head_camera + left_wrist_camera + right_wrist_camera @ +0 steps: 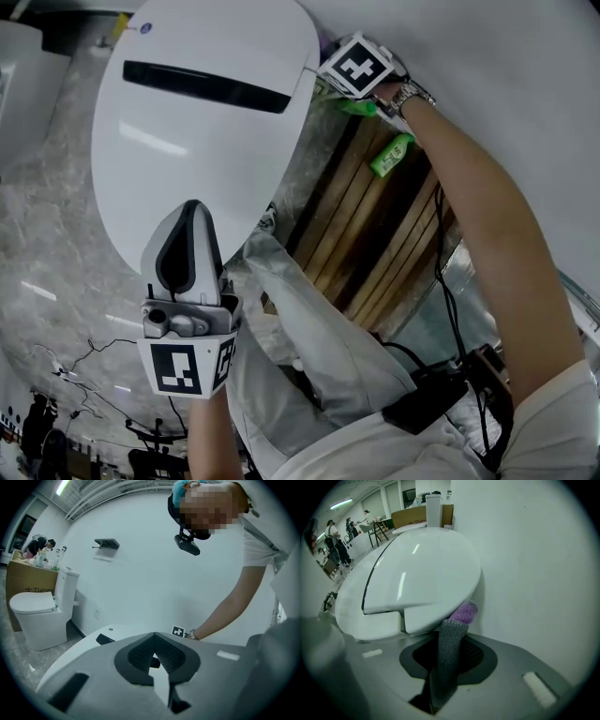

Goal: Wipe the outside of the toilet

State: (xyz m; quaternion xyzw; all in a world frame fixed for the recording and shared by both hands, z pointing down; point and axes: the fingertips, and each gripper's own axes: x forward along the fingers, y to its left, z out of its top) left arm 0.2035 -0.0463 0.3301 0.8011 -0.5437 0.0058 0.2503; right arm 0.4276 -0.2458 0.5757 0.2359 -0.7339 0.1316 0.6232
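Right gripper is clamped on the cloth, whose purple end sits at the toilet's back edge, beside the wall. You could snag it or drag it loose there: behind the toilet is tight, its front open. Left gripper, closed and empty, waits there.

Your left gripper had its jaws drawn together at the tips, with nothing between them; just beyond them lay the white toilet lid; your right arm reached down toward it, with a watch at the wrist and a marker cube beside it; a second toilet stood far left against the wall.
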